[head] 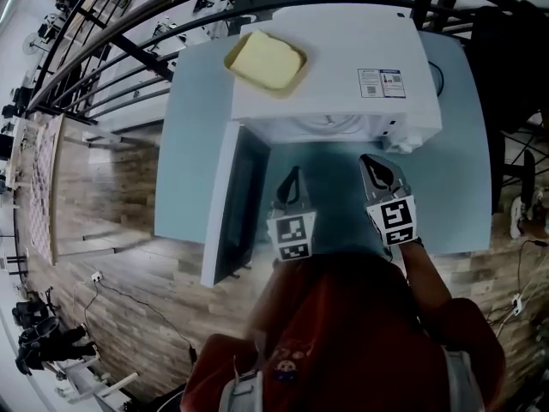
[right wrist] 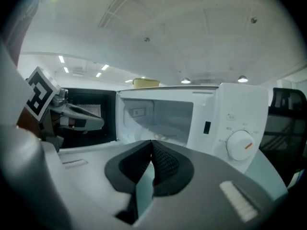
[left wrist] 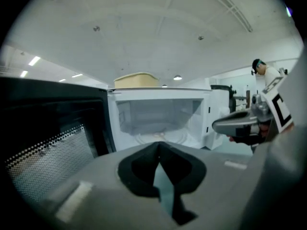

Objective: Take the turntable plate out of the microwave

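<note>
Left gripper view: the left gripper (left wrist: 159, 144) has its fingers pressed together with nothing between them. Their tips point at the open mouth of the microwave (left wrist: 211, 119). The right gripper (right wrist: 152, 142) is likewise closed and empty and aims into the same cavity.

The turntable plate (left wrist: 183, 135) lies flat on the cavity floor, beyond both sets of fingertips and apart from them. It is faint, and only its pale ringed rim seems to show.

From the head view, the two grippers sit side by side over the light-blue table (head: 193, 144), just in front of the oven's opening. The left one is beside the microwave door (head: 236, 204), which is swung wide open to the left. The right one is nearer the control side, where a white dial (right wrist: 238, 145) sits. A yellow tray (head: 266, 58) rests on top of the microwave.
</note>
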